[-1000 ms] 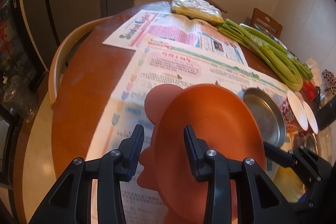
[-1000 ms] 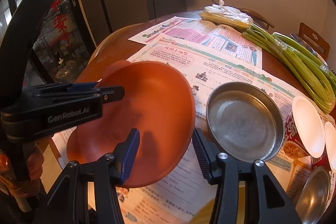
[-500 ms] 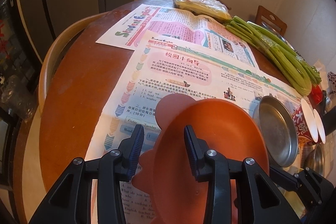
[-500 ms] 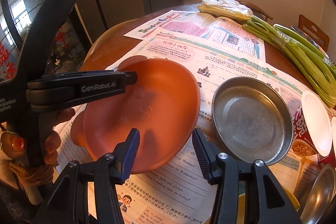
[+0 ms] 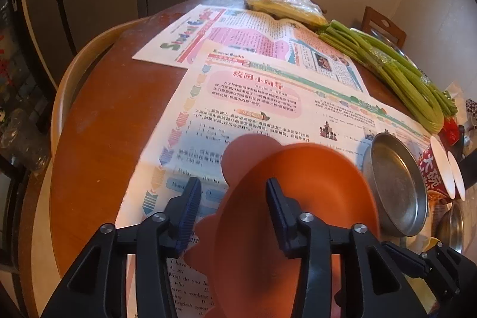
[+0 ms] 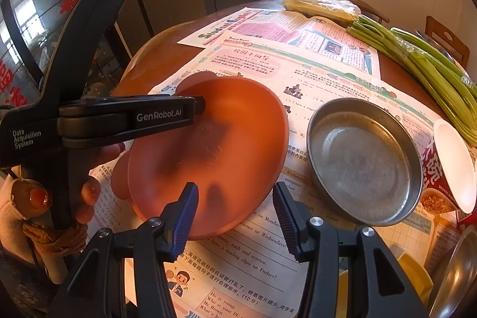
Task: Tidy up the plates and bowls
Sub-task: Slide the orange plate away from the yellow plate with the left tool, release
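Observation:
An orange plate (image 6: 226, 145) with rounded ear-like lobes lies on the newspaper, left of a steel pan (image 6: 360, 163). My left gripper (image 5: 232, 192) straddles the plate's left rim (image 5: 298, 187). Its jaws are opening, with a gap between the pads and the rim. The right wrist view shows the left gripper (image 6: 199, 106) from the side, over the plate's far left part, with a hand on its handle. My right gripper (image 6: 235, 213) hovers over the plate's near edge, jaws apart and gripping nothing.
Newspapers (image 5: 253, 97) cover the round wooden table (image 5: 98, 139). Green stalks (image 6: 432, 70) and a plastic bag (image 6: 322, 5) lie at the back right. Red noodle cups with white lids (image 6: 453, 166) and another steel bowl (image 6: 459, 273) crowd the right side. A chair back (image 5: 68, 85) curves along the left edge.
The orange plate went from tilted in the left gripper's hold to lying on the newspaper. The left gripper sank with it and its jaws spread a little. The right gripper stayed put.

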The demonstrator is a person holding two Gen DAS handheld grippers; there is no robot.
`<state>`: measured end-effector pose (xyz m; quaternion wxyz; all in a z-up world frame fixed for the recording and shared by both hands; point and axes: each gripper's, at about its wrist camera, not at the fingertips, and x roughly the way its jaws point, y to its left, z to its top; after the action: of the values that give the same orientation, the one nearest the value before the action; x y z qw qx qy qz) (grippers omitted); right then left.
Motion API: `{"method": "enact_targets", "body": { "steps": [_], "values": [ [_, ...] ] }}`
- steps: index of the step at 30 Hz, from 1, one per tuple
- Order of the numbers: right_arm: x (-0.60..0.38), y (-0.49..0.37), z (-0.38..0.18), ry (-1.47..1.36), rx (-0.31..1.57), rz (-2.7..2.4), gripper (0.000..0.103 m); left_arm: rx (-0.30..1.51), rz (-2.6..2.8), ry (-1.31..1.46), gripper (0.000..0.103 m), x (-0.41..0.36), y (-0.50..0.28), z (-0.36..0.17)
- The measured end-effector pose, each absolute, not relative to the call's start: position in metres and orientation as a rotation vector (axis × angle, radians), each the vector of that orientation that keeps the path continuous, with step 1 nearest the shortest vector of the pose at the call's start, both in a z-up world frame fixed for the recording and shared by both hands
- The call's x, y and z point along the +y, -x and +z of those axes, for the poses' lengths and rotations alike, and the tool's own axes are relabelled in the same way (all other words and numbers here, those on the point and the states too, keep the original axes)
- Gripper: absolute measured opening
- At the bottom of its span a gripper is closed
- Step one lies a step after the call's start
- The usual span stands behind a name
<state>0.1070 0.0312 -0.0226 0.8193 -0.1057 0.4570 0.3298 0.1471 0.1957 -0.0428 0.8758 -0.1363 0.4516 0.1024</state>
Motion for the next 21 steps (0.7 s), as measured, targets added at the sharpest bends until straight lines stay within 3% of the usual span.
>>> {"method": "enact_targets", "body": {
  "steps": [14, 21],
  "values": [
    [0.014, -0.102, -0.006, 0.168, 0.926, 0.694, 0.052, 0.873, 0.221, 0.275, 0.067, 0.188, -0.124, -0.015],
    [-0.002, -0.100, 0.007, 0.132, 0.882, 0.679, 0.052, 0.828, 0.201, 0.273, 0.069, 0.175, -0.106, 0.002]
  ]
}}
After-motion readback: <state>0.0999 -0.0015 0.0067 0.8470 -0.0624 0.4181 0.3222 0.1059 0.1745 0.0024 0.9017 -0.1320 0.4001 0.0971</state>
